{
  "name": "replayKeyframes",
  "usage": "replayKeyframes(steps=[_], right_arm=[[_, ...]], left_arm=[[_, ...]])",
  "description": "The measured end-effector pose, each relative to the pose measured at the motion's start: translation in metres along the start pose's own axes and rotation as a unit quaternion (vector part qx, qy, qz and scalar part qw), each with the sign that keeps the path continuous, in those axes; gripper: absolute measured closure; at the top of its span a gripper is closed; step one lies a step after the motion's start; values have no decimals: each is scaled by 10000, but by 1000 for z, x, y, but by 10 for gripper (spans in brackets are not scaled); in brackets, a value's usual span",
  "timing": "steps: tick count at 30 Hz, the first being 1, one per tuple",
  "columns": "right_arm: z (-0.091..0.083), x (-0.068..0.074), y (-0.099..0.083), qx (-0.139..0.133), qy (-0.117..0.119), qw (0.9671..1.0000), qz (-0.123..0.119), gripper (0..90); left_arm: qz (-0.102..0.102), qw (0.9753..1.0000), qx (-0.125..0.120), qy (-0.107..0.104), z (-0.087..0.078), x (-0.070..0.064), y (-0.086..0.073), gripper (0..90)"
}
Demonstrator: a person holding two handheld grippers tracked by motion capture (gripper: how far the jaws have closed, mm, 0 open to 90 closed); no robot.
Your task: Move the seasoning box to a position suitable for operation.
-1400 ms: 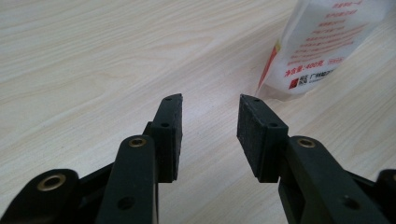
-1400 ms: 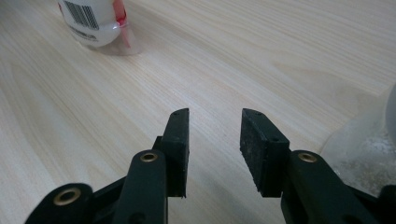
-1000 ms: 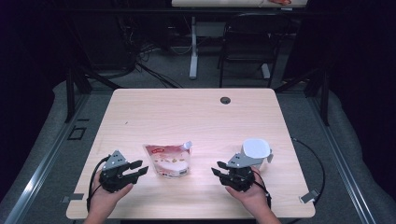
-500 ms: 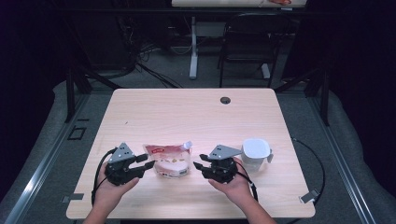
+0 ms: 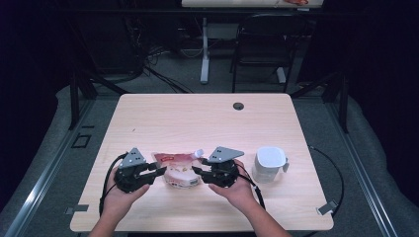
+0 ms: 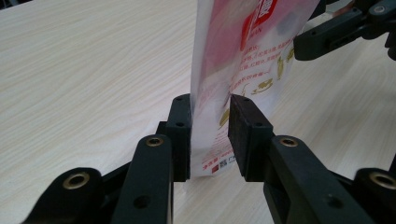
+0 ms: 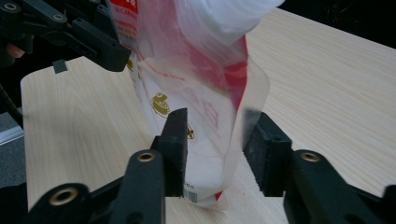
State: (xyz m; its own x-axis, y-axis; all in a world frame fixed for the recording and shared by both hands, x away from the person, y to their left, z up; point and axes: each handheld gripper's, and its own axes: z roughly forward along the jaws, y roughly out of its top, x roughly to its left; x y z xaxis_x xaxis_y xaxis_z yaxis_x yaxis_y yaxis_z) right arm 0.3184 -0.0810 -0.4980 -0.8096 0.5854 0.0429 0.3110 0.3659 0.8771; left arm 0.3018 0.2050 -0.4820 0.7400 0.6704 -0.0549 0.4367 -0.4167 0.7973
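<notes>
We note a dark room with a grey floor (image 5: 59, 163), cables running across it, and a black chair (image 5: 259, 44) behind the work area. A light wooden table (image 5: 197, 123) fills the middle of the high view; its far half is bare save for a small dark round grommet (image 5: 238, 105) near the far edge. The near edge carries the person's forearms, and the left and right margins of the tabletop lie open.

We record a white cup (image 5: 270, 164) with a handle, standing upright near the right side, just beside the right hand (image 5: 237, 190) but apart from it.

Between the two grippers lies the pouch (image 5: 179, 168), a red, white and clear plastic bag with printed text, gold motifs and a white spout cap at its far right corner. It rests on the table near the front edge, slightly left of centre.

The left gripper (image 5: 157, 171) approaches the pouch from the left. In its own view the jaws straddle the pouch's edge; one pad (image 6: 180, 135) touches the film, the other stands a little off, so the jaws are not yet clenched. The right gripper (image 5: 196, 170) comes from the right; its pads (image 7: 176, 149) sit either side of the pouch's clear edge with gaps showing, likewise released.
</notes>
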Motion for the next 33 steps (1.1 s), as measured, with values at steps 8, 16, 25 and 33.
replayKeyframes(steps=[8,16,25,33], right_arm=[[-1,-2,0,14,19,10000,-27,719],[-2,0,0,-14,4,9999,-137,762],[-4,2,1,-89,-33,9999,-85,773],[-4,2,-2,-62,-42,10000,-33,767]], left_arm=[[10,10000,40,45,1,4,2,790],[38,9999,83,105,8,9,8,840],[-55,10000,37,72,14,16,14,848],[-110,9999,12,-6,18,20,14,823]])
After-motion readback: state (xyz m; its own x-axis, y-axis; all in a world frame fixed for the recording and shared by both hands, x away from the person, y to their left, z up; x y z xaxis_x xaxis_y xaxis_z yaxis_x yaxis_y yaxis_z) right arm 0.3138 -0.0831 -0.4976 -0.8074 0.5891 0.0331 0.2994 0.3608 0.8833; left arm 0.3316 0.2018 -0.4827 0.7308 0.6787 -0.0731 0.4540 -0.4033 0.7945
